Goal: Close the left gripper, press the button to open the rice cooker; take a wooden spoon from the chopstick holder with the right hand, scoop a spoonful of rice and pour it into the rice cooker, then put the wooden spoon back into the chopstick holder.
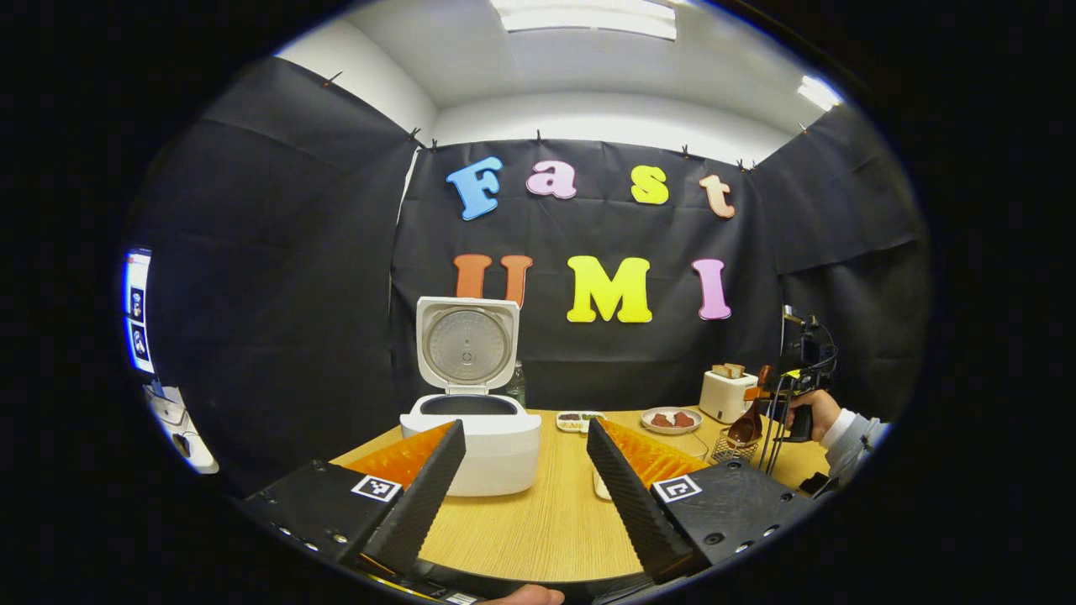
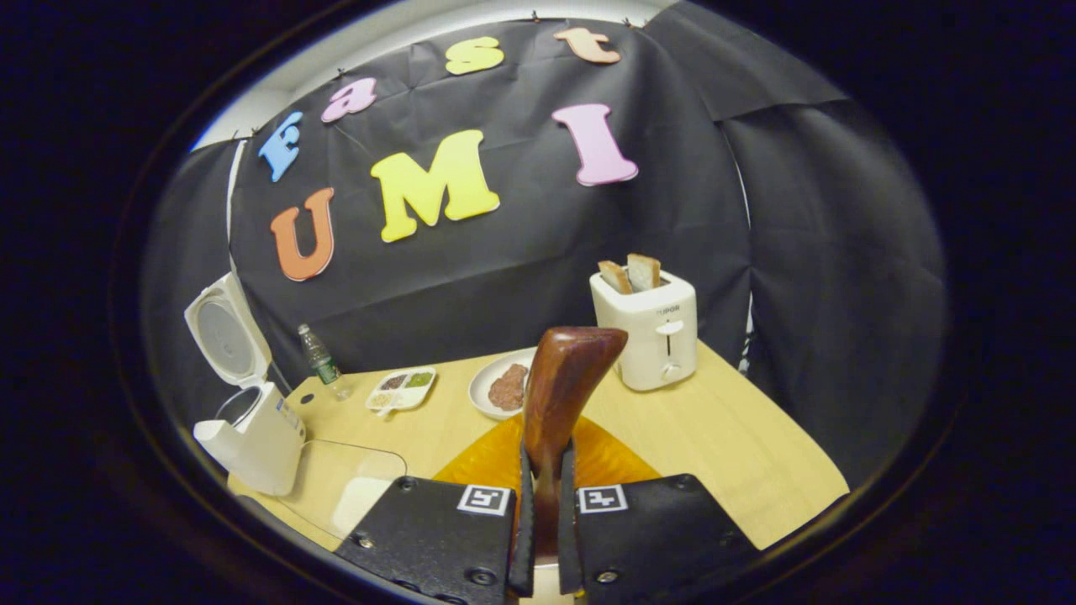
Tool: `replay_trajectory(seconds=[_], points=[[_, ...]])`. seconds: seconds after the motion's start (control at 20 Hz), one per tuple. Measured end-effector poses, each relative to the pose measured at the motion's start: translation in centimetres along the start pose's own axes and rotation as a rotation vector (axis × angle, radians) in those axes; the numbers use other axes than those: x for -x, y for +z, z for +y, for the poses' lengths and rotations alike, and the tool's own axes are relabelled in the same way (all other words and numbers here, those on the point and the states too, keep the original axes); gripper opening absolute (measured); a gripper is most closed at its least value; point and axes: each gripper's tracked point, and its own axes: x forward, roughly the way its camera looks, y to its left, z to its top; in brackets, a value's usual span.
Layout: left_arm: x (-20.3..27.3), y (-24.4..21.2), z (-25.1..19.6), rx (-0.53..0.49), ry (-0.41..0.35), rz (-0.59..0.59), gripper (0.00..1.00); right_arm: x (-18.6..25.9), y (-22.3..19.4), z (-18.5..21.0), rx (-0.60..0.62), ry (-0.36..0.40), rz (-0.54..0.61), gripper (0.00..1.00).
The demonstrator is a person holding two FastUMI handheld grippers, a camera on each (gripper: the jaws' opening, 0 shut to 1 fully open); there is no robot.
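Note:
The white rice cooker (image 1: 471, 441) stands open on the table, lid upright, just beyond my left gripper (image 1: 525, 430), whose fingers are spread wide with nothing between them. Farther right, a hand (image 1: 814, 410) holds my right gripper (image 1: 777, 391), with the wooden spoon (image 1: 746, 427) hanging bowl-down over the wire chopstick holder (image 1: 730, 449). In the right gripper view my right gripper (image 2: 545, 455) is shut on the spoon's brown handle (image 2: 565, 382), which rises upright between the fingers. The cooker (image 2: 252, 424) sits at far left. A clear container holding rice (image 2: 345, 486) lies beside it.
A white toaster (image 2: 647, 329) with two bread slices stands at the back right. A plate of brown food (image 2: 503, 385), a small divided tray (image 2: 402, 388) and a water bottle (image 2: 321, 360) line the back of the wooden table (image 2: 723, 437).

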Motion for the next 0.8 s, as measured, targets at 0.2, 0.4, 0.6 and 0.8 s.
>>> replay_trajectory(seconds=[0.2,0.4,0.6,0.8], points=[[1.2,0.0,0.1,-0.012,-0.01,-0.009,0.93,3.1,2.7,3.0,0.107,-0.007,-0.095,0.16],[1.7,-1.2,0.2,-0.023,-0.03,0.021,0.93,5.2,4.2,7.2,0.181,0.003,-0.163,0.16],[2.3,-2.0,1.2,-0.046,-0.01,0.029,0.93,5.4,3.4,11.6,0.199,0.024,-0.171,0.16],[2.8,-2.2,2.3,-0.046,0.006,0.027,0.93,4.4,1.2,15.8,0.209,0.049,-0.161,0.16]])
